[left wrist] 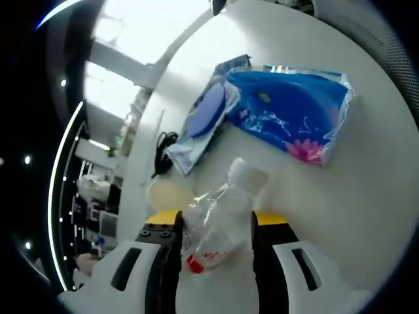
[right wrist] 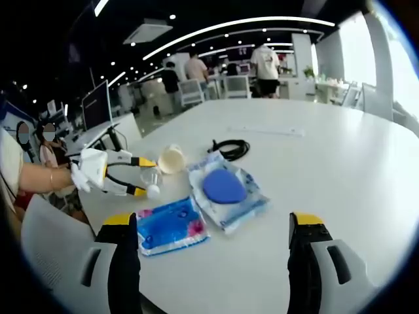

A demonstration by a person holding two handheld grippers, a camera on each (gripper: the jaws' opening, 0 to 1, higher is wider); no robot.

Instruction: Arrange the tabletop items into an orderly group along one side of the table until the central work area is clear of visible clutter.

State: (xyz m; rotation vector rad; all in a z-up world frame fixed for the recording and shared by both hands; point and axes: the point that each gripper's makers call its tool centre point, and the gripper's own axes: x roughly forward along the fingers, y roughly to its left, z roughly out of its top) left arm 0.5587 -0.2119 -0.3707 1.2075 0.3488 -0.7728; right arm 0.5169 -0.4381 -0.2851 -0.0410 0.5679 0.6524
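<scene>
Left claw (left wrist: 215, 245) is clamped on a clear plastic bottle (left wrist: 219, 219) with a white cap, lifted over the white counter (left wrist: 366, 216). Just past it at 12 o'clock lie a blue tissue pack (left wrist: 291, 114) and, touching it at 10 o'clock, a clear bag with a blue disc (left wrist: 206, 118) — a cream-coloured lid (left wrist: 169, 193) and a black cable (left wrist: 163, 152) sit nearer the edge. Right claw (right wrist: 213, 245) hangs spread and empty over the counter; from there the left claw shows at 10 o'clock, held in a person's hand (right wrist: 46, 178).
</scene>
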